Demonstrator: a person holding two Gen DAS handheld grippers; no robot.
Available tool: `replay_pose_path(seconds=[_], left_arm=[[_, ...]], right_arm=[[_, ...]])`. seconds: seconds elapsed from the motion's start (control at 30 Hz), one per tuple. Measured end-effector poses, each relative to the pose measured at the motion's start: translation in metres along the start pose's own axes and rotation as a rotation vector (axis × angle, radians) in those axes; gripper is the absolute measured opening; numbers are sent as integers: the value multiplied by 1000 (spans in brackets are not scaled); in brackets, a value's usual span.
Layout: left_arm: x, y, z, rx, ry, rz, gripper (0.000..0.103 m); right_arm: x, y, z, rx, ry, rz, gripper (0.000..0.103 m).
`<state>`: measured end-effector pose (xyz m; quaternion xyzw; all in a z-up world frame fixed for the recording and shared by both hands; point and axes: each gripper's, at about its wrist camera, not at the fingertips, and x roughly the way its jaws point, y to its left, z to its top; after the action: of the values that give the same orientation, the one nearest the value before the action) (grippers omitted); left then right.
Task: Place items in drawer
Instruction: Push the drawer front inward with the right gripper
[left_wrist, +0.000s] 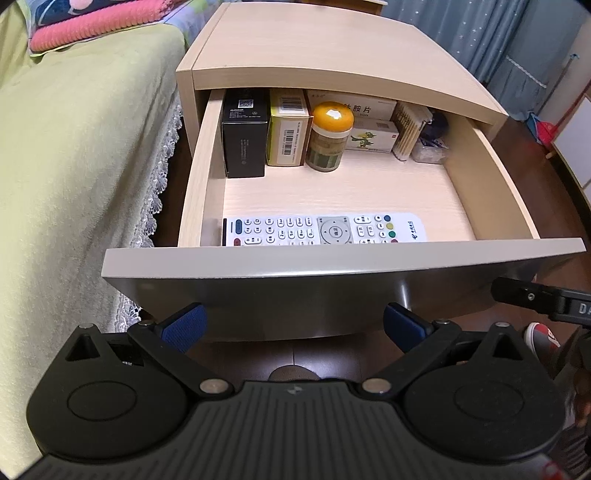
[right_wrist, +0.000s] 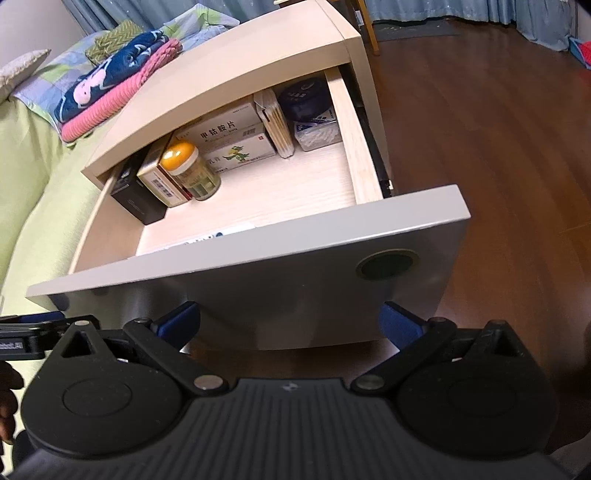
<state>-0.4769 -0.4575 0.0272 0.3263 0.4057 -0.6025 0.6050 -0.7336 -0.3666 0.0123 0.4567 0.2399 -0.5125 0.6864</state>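
The pale wood-grain drawer (left_wrist: 332, 192) of the light laminate bedside cabinet (left_wrist: 332, 48) stands pulled well out in front of me, its smooth grey front panel (left_wrist: 332, 280) nearest both cameras. Inside, a flat white remote control with rows of small buttons (left_wrist: 325, 230) lies crosswise just behind that front panel; from my right wrist view only a sliver of it clears the panel's edge. Along the back sit a matte black carton (left_wrist: 245, 140), an olive-and-white barcode box (left_wrist: 288, 129), a clear ribbed jar with a glossy orange lid (left_wrist: 330, 136), white medicine boxes (left_wrist: 373, 122), a bundle of wooden-stick cotton swabs (left_wrist: 408, 129) and a dark round tin (right_wrist: 304, 99) over a clear tub (right_wrist: 317, 134). The cabinet top overhangs them, so their rear parts are hidden. Between that row and the remote the drawer floor is bare.

My left gripper (left_wrist: 293, 328) hangs below the front panel, its blue textured pads (left_wrist: 188, 325) spread wide and holding nothing. My right gripper (right_wrist: 290, 325) sits likewise, jaws wide apart and empty, near the panel's round dark recessed pull (right_wrist: 386, 264).

A yellow-green bedspread with lace trim (left_wrist: 74, 166) presses close on the left; dark wooden floor (right_wrist: 480, 147) lies open to the right.
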Motion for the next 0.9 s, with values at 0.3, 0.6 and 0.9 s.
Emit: replay_pose_path(seconds=[0.3, 0.6, 0.9], left_arm=[[3, -9, -3, 30, 0, 51, 102], [4, -11, -4, 40, -9, 66, 102], [3, -10, -4, 44, -15, 69, 102]], right_arm=[[-2, -2, 0, 45, -6, 53, 102], [-2, -1, -2, 86, -24, 78, 102], [-6, -3, -2, 110, -52, 78, 102]])
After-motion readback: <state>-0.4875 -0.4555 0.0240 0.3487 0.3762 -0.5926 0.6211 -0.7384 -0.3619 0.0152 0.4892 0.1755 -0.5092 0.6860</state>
